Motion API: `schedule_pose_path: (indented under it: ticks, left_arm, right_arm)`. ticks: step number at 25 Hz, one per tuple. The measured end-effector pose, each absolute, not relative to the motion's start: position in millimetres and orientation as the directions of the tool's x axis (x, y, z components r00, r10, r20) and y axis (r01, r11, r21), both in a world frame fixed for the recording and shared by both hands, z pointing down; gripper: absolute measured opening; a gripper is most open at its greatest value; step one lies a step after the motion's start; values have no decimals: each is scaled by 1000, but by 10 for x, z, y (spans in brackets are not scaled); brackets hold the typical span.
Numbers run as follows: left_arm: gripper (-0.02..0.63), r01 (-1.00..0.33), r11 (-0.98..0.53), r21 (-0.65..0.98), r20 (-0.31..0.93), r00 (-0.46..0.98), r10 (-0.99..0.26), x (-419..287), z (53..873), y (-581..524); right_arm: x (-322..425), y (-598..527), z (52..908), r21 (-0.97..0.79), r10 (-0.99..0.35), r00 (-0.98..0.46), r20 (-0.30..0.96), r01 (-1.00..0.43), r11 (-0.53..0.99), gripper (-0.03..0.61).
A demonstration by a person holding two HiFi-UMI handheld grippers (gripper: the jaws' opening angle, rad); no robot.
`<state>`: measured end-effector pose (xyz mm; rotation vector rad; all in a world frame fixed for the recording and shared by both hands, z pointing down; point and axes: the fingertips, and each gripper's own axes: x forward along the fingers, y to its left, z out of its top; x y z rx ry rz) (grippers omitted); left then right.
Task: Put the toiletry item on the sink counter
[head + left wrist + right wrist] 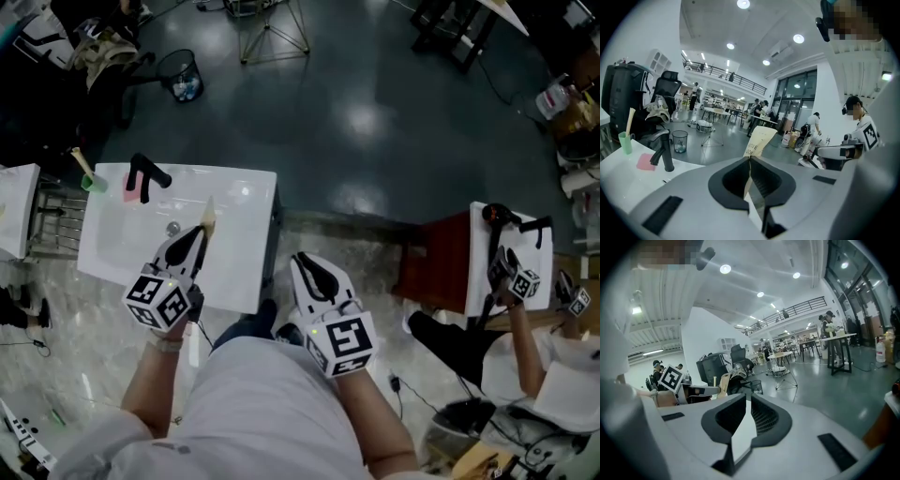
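We have the toiletry packet (760,139), a thin cream sleeve with print on it, pinched in the left gripper (201,231). Its jaws are almost fully together on the packet's lower end, so most of the sleeve stands free above them. In the head view it hangs over the white sink counter (246,265), just to the 3 o'clock side of the drain (173,228). We cannot tell whether it touches the surface. The right gripper (306,264) sits off the counter's edge at about 4 o'clock from the left one, jaws together on nothing. The black faucet (145,176), pink pad (130,193) and green cup (93,182) cluster at 10 to 11 o'clock. To place it well, we judge the flat rim at 3 o'clock the better landing spot, since a sleeve dropped near the drain would likely slide into the bowl. We should tip the packet flat, lower it until it rests, then ease the jaws apart and draw back along its length so it isn't dragged.
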<state>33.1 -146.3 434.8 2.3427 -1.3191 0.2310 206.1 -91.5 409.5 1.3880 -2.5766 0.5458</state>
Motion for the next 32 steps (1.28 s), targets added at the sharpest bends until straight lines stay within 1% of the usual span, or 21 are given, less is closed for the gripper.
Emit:
schedule_pose_path:
  ticks: [11, 18, 32]
  left_arm:
    - [23, -835, -465, 295, 435, 550, -713, -93, 5005, -2494]
    - [23, -830, -471, 299, 490, 557, -670, -221, 5413, -2958]
    - [23, -842, -463, 275, 604, 526, -598, -266, 6301, -3587]
  right_arm:
    - [1620, -1491, 4341, -227, -775, -503, 383, -864, 449, 38]
    - [1459, -1735, 4476, -241, -772, -468, 429, -883, 402, 38]
    - [1525, -1969, 4860, -232, -758, -374, 534, -927, 294, 38]
